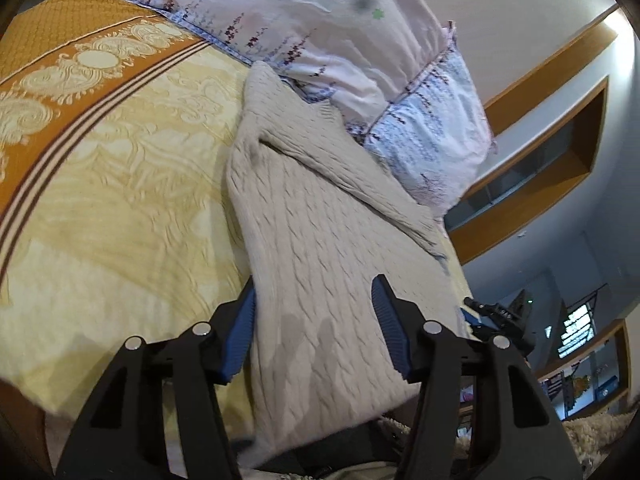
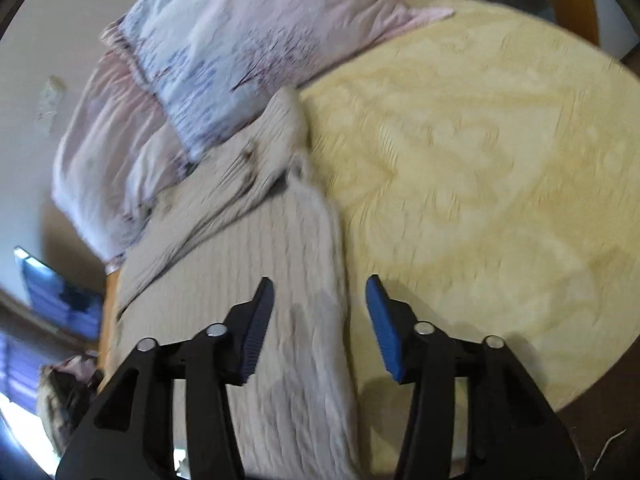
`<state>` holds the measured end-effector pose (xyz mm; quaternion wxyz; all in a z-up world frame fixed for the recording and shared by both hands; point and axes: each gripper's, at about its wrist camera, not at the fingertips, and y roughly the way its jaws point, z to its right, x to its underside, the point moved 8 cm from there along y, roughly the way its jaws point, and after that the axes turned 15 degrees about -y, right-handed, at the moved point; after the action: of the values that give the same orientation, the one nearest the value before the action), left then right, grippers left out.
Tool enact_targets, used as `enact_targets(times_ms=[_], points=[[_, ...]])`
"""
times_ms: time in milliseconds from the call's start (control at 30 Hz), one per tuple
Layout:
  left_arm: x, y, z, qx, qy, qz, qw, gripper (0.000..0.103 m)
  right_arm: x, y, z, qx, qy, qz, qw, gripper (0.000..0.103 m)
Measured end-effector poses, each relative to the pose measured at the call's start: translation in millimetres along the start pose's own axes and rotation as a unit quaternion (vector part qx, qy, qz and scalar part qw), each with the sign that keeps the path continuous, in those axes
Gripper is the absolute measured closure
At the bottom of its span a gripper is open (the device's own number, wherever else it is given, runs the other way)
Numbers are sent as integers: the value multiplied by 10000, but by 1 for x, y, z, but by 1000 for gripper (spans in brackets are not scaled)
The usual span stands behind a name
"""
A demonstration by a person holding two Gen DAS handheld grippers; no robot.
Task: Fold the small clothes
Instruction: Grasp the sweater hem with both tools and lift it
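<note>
A beige cable-knit sweater (image 1: 320, 240) lies on the yellow bedspread (image 1: 120, 200), with one sleeve folded across its upper part. My left gripper (image 1: 314, 292) is open just above the sweater's lower part, its blue pads on either side of the cloth. In the right wrist view the same sweater (image 2: 248, 264) lies lengthwise, its far end against the pillows. My right gripper (image 2: 320, 292) is open over the sweater's right edge, empty. The other gripper (image 1: 496, 316) shows at the sweater's right side in the left wrist view.
Two floral pillows (image 1: 320, 28) lean at the head of the bed, touching the sweater's top; they also show in the right wrist view (image 2: 224, 52). The bedspread (image 2: 480, 180) stretches wide to the right. A wooden headboard shelf (image 1: 560, 152) and bed edge lie beyond.
</note>
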<state>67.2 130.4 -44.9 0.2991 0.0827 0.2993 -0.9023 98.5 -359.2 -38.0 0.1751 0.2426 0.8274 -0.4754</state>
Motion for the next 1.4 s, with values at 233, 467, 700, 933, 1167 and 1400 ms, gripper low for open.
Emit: enact_targets(times_ms=[233, 467, 700, 933, 1167, 1400], points=[[33, -13, 8, 587, 52, -203, 9981, 47, 36, -11, -19, -1183, -48, -16, 9930, 65], [69, -24, 0, 1115, 29, -544, 9923, 48, 77, -38, -20, -2068, -209, 53, 9781, 65], [91, -4, -16, 818, 85, -817, 9933, 48, 103, -20, -11, -1813, -437, -437, 9815, 65], [100, 15, -20, 555, 298, -1011, 9929, 52, 111, -4, -10, -1981, -438, -485, 9780, 65], [100, 13, -20, 628, 289, -1113, 9914, 92, 112, -22, -30, -2279, -949, -304, 9686, 94], [87, -5, 0, 861, 612, -843, 9908, 97, 78, -49, -53, -2077, -1325, 509, 9678, 95]])
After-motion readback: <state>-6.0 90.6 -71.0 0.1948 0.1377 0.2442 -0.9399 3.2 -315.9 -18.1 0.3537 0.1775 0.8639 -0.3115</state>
